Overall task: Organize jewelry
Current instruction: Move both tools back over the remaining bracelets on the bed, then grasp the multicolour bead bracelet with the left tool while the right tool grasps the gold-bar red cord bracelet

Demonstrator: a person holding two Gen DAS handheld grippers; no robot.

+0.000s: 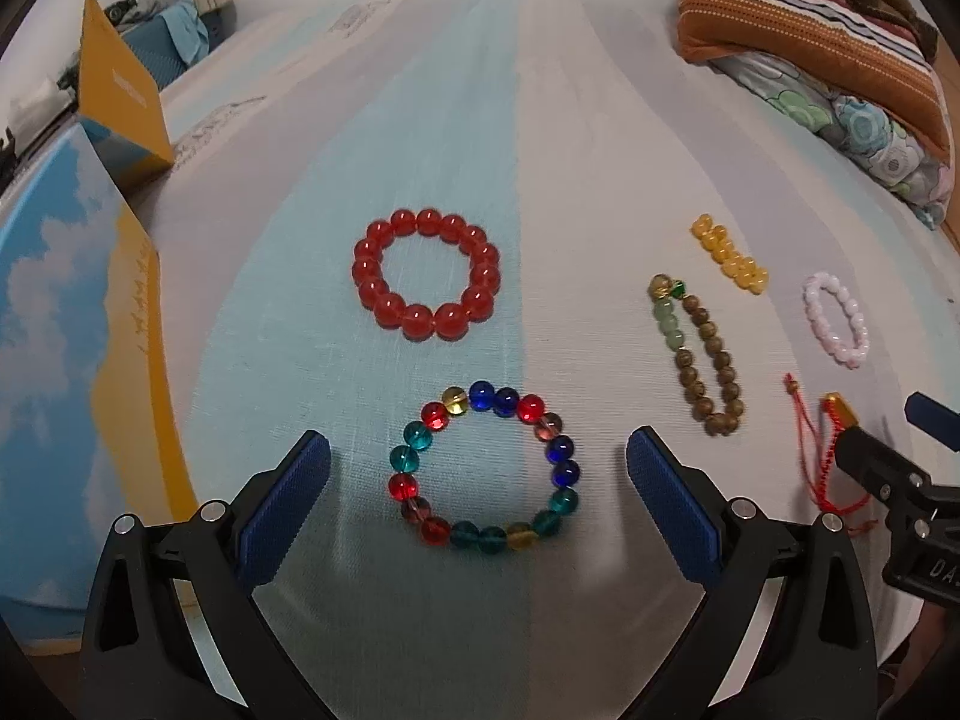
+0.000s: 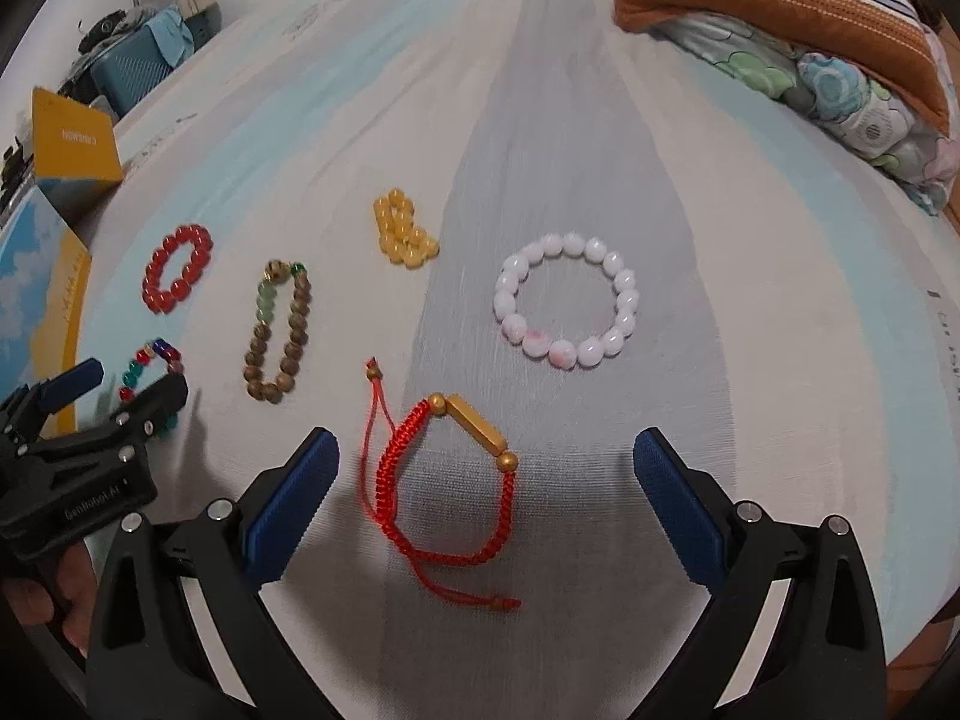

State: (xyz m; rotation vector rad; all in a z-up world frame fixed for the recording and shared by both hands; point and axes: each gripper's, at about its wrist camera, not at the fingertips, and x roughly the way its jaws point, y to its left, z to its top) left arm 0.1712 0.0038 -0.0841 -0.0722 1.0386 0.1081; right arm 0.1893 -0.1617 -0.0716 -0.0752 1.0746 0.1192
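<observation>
Several bracelets lie on a striped bedsheet. My left gripper [image 1: 478, 462] is open, its fingers on either side of a multicoloured glass-bead bracelet [image 1: 487, 468]. A red bead bracelet [image 1: 427, 273] lies beyond it. My right gripper [image 2: 486, 462] is open around a red woven cord bracelet with a gold bar [image 2: 447, 480]. A white-pink bead bracelet [image 2: 567, 307], a yellow bead bracelet [image 2: 403, 237] and a brown-and-green wooden bead bracelet [image 2: 279, 330] lie farther out. Neither gripper holds anything.
An open blue-and-yellow box [image 1: 72, 324] with its raised lid [image 1: 120, 96] stands at the left. Folded striped and floral bedding [image 1: 840, 60] lies at the far right. A lamp and clutter [image 2: 150, 30] stand beyond the bed's far left edge.
</observation>
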